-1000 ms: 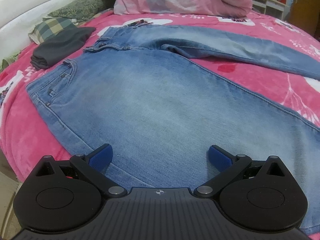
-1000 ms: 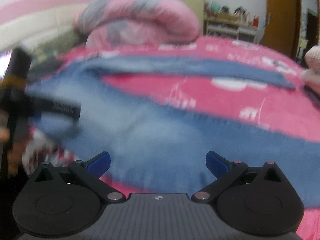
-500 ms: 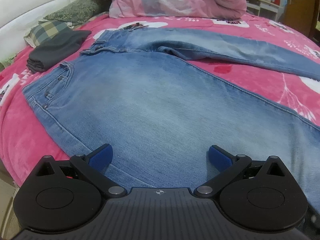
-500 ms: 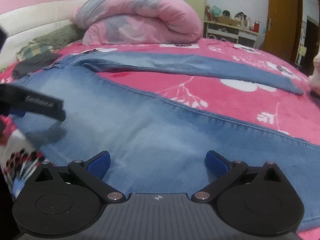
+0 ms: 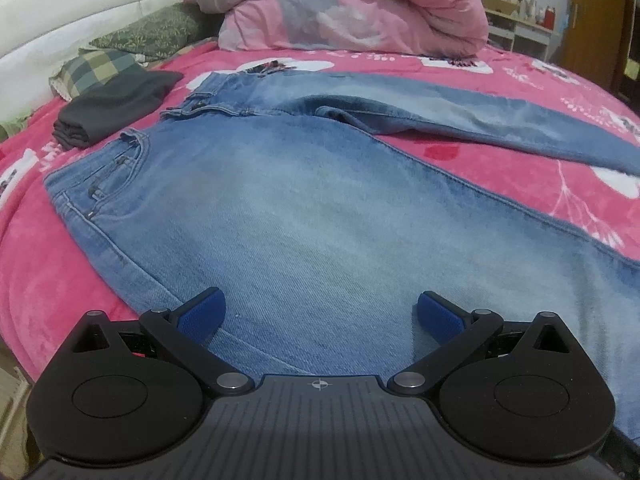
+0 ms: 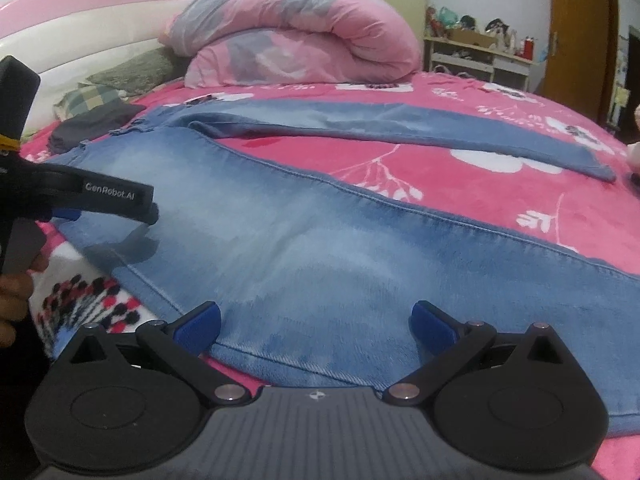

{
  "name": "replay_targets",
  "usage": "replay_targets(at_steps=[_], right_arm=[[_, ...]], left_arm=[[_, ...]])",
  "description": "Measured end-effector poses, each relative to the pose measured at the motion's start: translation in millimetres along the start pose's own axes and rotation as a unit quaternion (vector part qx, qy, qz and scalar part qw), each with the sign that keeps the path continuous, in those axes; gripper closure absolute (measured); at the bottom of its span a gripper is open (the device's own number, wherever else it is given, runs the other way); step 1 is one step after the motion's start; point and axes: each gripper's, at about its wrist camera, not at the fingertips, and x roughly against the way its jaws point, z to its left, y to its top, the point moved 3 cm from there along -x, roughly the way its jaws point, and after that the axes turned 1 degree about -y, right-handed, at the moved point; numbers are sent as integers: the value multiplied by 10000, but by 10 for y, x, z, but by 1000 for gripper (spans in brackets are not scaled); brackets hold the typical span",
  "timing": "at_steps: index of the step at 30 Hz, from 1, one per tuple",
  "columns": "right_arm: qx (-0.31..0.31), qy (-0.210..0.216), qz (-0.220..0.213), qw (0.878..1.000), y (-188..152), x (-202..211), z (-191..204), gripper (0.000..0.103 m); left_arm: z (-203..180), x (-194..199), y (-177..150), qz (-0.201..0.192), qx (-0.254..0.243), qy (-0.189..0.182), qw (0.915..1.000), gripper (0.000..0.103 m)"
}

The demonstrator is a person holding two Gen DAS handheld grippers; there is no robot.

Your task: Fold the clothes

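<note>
A pair of light blue jeans [image 5: 288, 208] lies flat on the pink bed, waistband at the left, legs spread apart to the right; it also shows in the right wrist view [image 6: 320, 248]. My left gripper [image 5: 320, 316] is open and empty, low over the near leg's thigh by its front seam. My right gripper [image 6: 316, 320] is open and empty, over the near leg further down. The left gripper's body [image 6: 116, 196] shows at the left of the right wrist view, above the jeans.
A folded dark garment [image 5: 116, 108] lies beside the waistband at the left, next to plaid and green pillows [image 5: 96, 72]. A rolled pink quilt [image 5: 352, 12] sits at the head of the bed. A shelf [image 6: 480, 56] and wooden door [image 6: 580, 32] stand beyond.
Both grippers have shifted slightly over the near leg; the right wrist view has steadied from blur and swung right. Both stay open and the jeans have not moved.
</note>
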Motion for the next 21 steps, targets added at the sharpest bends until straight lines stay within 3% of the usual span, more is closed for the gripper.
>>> replay_targets(at_steps=[7,14,21], right_arm=[[20,601,4,9982,27,164,-6,0],[322,967,-188,9946,155,189,161,0],[993,1086,-351,9885,292,96,484,0]], left_arm=[[461,323,34,-455,780,223,9957,0],[1065,430,-119,-428,1440,734,9859,0],[1463,255,-45,-582,2121,637,9734,0]])
